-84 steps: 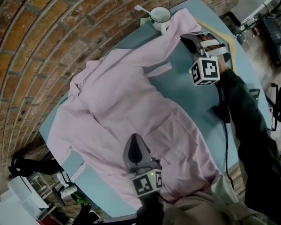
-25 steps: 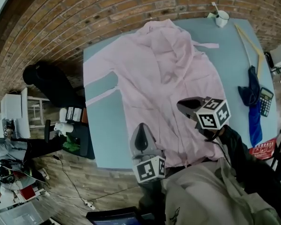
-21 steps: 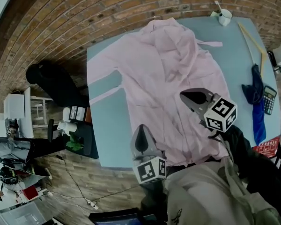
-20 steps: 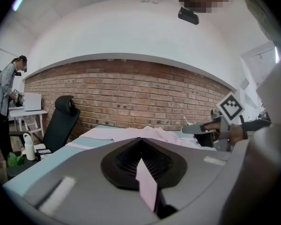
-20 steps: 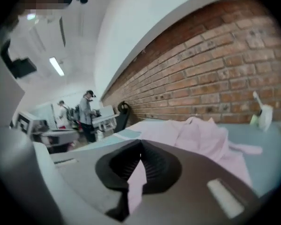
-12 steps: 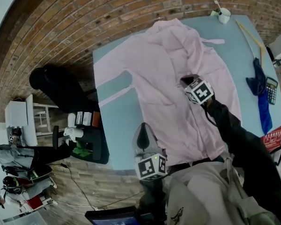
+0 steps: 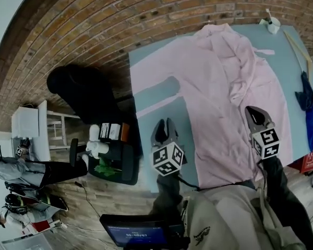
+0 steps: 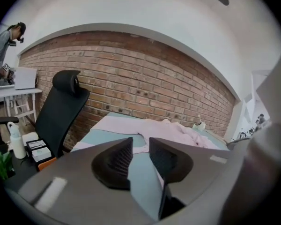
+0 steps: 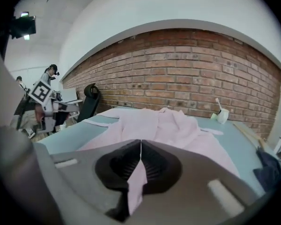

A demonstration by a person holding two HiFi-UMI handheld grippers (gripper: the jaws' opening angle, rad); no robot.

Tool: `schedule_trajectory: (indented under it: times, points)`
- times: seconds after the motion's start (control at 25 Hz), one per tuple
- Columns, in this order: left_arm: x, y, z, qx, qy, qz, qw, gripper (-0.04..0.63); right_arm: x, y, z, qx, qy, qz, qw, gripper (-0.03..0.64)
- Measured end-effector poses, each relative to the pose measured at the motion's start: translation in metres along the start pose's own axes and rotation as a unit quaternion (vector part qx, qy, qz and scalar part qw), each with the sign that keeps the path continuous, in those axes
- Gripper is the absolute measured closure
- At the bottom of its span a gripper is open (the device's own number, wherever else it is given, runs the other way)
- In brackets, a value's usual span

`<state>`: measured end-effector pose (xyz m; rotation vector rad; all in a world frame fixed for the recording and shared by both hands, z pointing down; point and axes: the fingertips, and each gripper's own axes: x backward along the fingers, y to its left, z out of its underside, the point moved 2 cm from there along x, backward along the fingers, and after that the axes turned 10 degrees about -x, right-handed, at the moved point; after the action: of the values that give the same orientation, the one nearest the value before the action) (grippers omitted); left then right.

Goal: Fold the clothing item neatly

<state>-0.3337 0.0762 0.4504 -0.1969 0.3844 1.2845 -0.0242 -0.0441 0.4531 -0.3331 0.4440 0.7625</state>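
A pink shirt (image 7: 224, 82) lies spread on the blue-green table (image 7: 161, 95), its collar toward the brick wall. My right gripper (image 7: 250, 111) is at the shirt's near right part, shut on a fold of the pink fabric. In the right gripper view that fabric (image 9: 136, 182) hangs out from between the closed jaws of the right gripper (image 9: 140, 144). My left gripper (image 7: 164, 123) hovers over bare table just left of the shirt's near edge. Its jaws have just been opening; the left gripper (image 8: 140, 144) shows a narrow gap with nothing in it. The shirt (image 8: 164, 128) lies beyond it.
A black office chair (image 7: 81, 90) stands at the table's left end, beside a low stand with a white bottle (image 7: 96, 147). A white mug (image 7: 273, 25), a wooden stick (image 7: 297, 46) and a dark blue cloth (image 7: 307, 105) lie at the table's right side.
The left gripper has moved left, off the shirt's near hem to bare table, and its jaws have parted. The right gripper reached over the shirt's middle, then drew back toward me with fabric.
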Motion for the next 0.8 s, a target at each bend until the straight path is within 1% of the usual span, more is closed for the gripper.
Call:
schedule_trajectory:
  times: [0.04,0.08,0.16,0.24,0.28,0.32,0.4,0.48,0.56,0.6,0.68,0.76,0.8]
  points:
    - [-0.008,0.012,0.001,0.006,0.009,-0.003,0.9999,0.451,-0.003,0.014,0.006,-0.004,0.009,-0.011,1.0,0.614]
    - [-0.015,0.025,0.002,0.011,0.016,-0.005,0.9998,0.431,-0.008,0.03,0.01,-0.003,0.019,-0.023,1.0,0.612]
    - [-0.022,0.047,0.002,0.02,0.022,-0.012,0.9995,0.431,-0.022,0.063,0.013,0.017,0.038,-0.052,0.998,0.612]
    - [-0.025,0.062,0.006,0.026,0.029,-0.015,0.9991,0.431,-0.047,0.1,0.007,0.07,0.055,-0.092,0.992,0.611]
    - [-0.027,0.066,0.009,0.028,0.035,-0.014,0.9989,0.431,-0.064,0.119,0.003,0.107,0.066,-0.116,0.985,0.611]
    - [-0.029,0.069,0.013,0.03,0.042,-0.013,0.9986,0.431,-0.083,0.138,0.001,0.148,0.081,-0.141,0.975,0.611]
    - [-0.034,0.075,0.019,0.037,0.051,-0.012,0.9979,0.431,-0.123,0.173,-0.008,0.231,0.102,-0.179,0.951,0.611]
    - [-0.041,0.08,0.023,0.047,0.057,-0.013,0.9972,0.431,-0.163,0.203,-0.026,0.291,0.092,-0.197,0.932,0.612]
    - [-0.047,0.085,0.028,0.063,0.064,-0.016,0.9959,0.431,-0.202,0.229,-0.047,0.332,0.08,-0.207,0.917,0.612]
    - [-0.05,0.087,0.03,0.071,0.066,-0.018,0.9951,0.431,-0.221,0.24,-0.054,0.352,0.083,-0.212,0.908,0.612]
    - [-0.057,0.09,0.033,0.083,0.067,-0.022,0.994,0.431,-0.258,0.261,-0.063,0.381,0.109,-0.223,0.891,0.61]
    - [-0.065,0.094,0.034,0.091,0.065,-0.027,0.9933,0.422,-0.291,0.277,-0.066,0.389,0.139,-0.235,0.88,0.55]
    - [-0.068,0.097,0.034,0.095,0.064,-0.03,0.9929,0.422,-0.305,0.284,-0.066,0.393,0.147,-0.239,0.876,0.533]
